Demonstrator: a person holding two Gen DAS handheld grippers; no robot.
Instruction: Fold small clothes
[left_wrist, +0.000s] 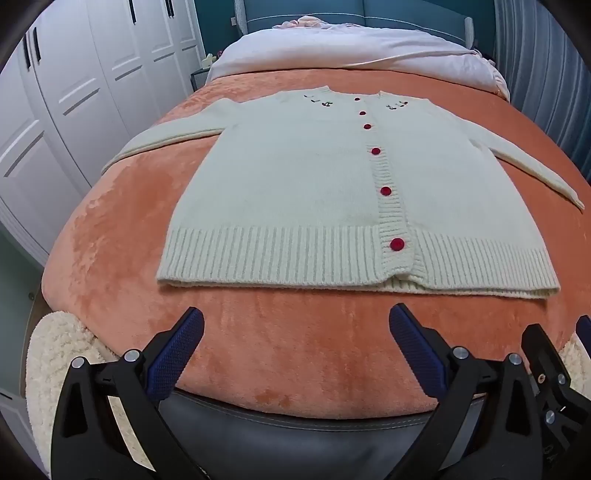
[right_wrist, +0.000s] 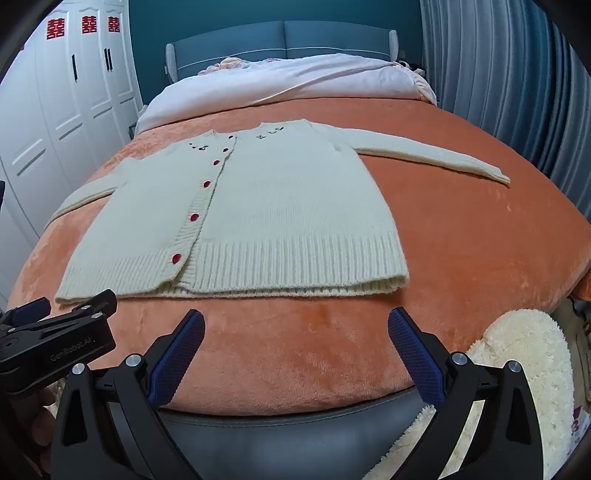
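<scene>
We see a bed covered by a plush orange blanket, and we take that bed as our landmark. At its far end a white duvet is bunched below a blue padded headboard, with a teal wall behind it. Along one side of the bed stand white wardrobe doors with dark handles; along the other side hang blue-grey pleated curtains. Near the foot of the bed a fluffy cream rug shows on the floor, and a dark padded edge runs along the foot just under the blanket. The cream cardigan lies flat and face up in the middle of the bed, buttoned with red buttons, sleeves spread to either side, its ribbed hem toward the foot. We read three red double-happiness paper cuts high on the wardrobe doors, and "GenRobot.AI" printed on the black body of the left hand-held gripper as seen from the right wrist. Both tools hang over the foot of the bed, short of the hem: the left hand-held gripper stands wide with nothing between its blue pads, and the right hand-held gripper is equally wide and holds nothing.
</scene>
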